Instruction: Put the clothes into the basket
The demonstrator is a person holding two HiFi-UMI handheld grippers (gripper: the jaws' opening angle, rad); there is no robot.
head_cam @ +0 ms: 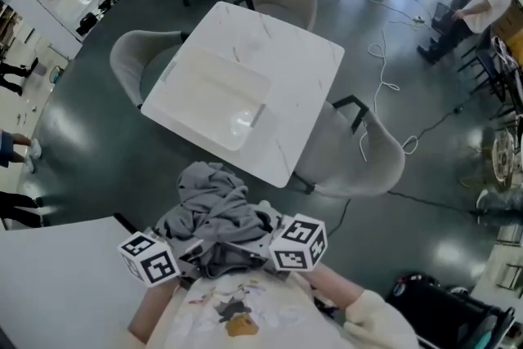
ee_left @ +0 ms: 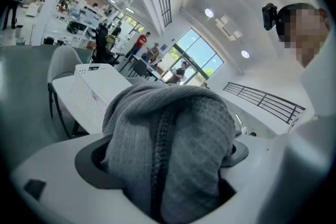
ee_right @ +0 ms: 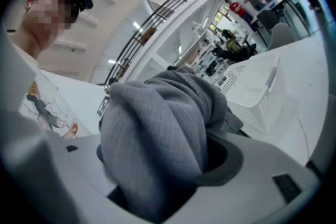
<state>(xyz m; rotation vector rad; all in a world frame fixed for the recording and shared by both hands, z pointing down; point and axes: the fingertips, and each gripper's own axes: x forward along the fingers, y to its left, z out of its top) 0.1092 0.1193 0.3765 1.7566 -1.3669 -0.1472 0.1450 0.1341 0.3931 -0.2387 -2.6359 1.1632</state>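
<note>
The grey clothes point(head_cam: 216, 208) hang in a crumpled bundle close to the person's chest, held up between the two tools and not yet in the basket point(head_cam: 208, 90). The left hand-held gripper point(head_cam: 176, 252) is clamped on one side of the bundle; in its own view, ribbed grey knit fills the whole space between the jaws. The right hand-held gripper point(head_cam: 282, 245) takes the other side with its jaws set wide, a thick wad of the same cloth stuffed between them (the fabric covers the pads, so the grip looks firm rather than plainly shows). The white basket stands empty on the white table point(head_cam: 294, 53), toward its left side as the head view shows it, and the bundle sits short of the table's near corner, well apart from the basket. A pale chair point(head_cam: 364, 155) is tucked against the table's right edge, and a white cable point(head_cam: 384, 73) trails over the dark floor beyond it.
</note>
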